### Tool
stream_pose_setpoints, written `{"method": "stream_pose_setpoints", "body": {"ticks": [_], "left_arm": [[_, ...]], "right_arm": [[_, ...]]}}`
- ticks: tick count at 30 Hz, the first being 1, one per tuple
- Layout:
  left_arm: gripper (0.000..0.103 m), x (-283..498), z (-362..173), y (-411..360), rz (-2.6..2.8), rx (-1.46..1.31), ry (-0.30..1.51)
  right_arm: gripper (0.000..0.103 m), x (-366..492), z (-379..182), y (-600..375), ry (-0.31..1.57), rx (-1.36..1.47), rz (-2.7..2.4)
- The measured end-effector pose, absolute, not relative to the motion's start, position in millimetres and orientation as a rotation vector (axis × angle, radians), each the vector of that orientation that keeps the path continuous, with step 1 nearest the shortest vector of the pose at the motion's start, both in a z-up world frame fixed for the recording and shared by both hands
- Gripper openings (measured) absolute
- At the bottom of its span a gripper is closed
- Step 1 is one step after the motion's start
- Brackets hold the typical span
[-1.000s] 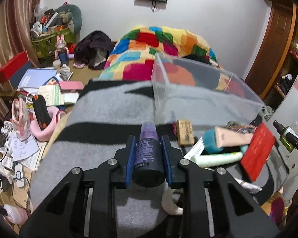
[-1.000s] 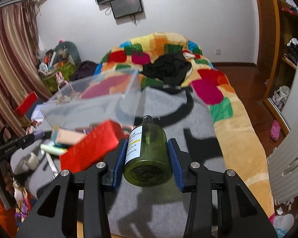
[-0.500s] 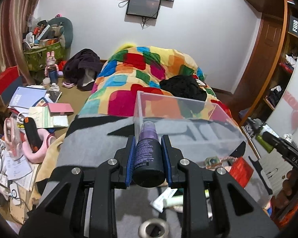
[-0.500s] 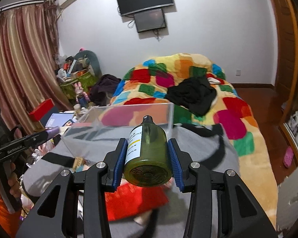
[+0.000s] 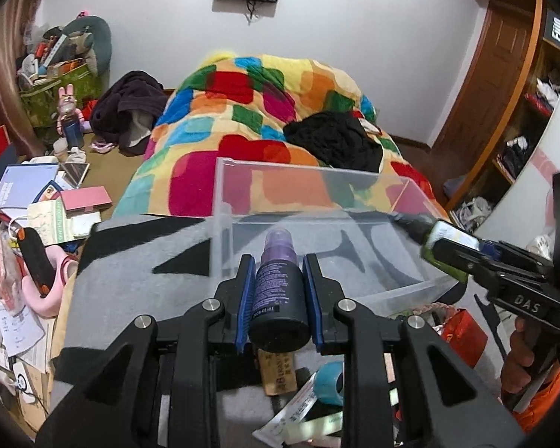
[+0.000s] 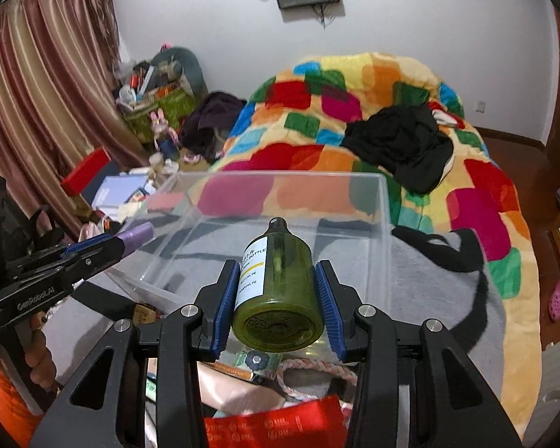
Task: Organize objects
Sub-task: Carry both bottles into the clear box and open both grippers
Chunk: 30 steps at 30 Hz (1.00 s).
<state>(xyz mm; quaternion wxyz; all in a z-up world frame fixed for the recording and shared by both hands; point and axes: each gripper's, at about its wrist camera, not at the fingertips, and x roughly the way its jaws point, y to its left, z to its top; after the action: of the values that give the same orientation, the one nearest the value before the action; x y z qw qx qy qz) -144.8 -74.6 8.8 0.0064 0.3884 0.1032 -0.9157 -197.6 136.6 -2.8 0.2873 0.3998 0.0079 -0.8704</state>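
Note:
My left gripper [image 5: 279, 265] is shut on a dark bottle with a purple cap [image 5: 278, 291], held just before the near wall of the clear plastic box [image 5: 306, 194]. My right gripper [image 6: 278, 272] is shut on a green bottle with a white label [image 6: 278, 291], its neck pointing over the box's near rim [image 6: 156, 291]. The box [image 6: 380, 205] stands on the grey and black blanket [image 5: 130, 276] and looks empty. Each gripper shows in the other's view: the right gripper [image 5: 455, 248], the left gripper [image 6: 104, 248].
Loose items lie under the grippers: a red packet [image 6: 280, 425], a braided cord [image 6: 310, 369], tubes [image 5: 310, 425] and a small tan box [image 5: 278, 373]. A colourful quilt [image 5: 265, 112] with black clothes [image 6: 403, 145] lies beyond the box. Clutter covers the floor at left [image 5: 37, 201].
Both grippers have come closer to the clear box with their bottles, and tilted downward. The two grippers now stand nearer each other at the box's near side.

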Motion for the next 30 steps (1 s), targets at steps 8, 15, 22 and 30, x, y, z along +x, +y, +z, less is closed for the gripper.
{"method": "stream_pose_setpoints", "body": {"ticks": [8,15,22,30], "left_arm": [[0.025,-161,0,-64,-2.854,1.292,0.244],[0.026,-157,3,-60,-2.872,1.292,0.224],[0.047,-140,15,-54,-2.906,1.243,0.188],[0.059,-111,31,-44,-2.922,1.157,0.096]], "right_arm": [[0.038,-205,-14,121,0.116,1.119,-2.285],[0.038,-201,-16,118,0.150,1.123,-2.270],[0.054,-191,-5,126,0.129,1.091,-2.282],[0.063,-167,15,144,0.130,1.018,-2.339]]}}
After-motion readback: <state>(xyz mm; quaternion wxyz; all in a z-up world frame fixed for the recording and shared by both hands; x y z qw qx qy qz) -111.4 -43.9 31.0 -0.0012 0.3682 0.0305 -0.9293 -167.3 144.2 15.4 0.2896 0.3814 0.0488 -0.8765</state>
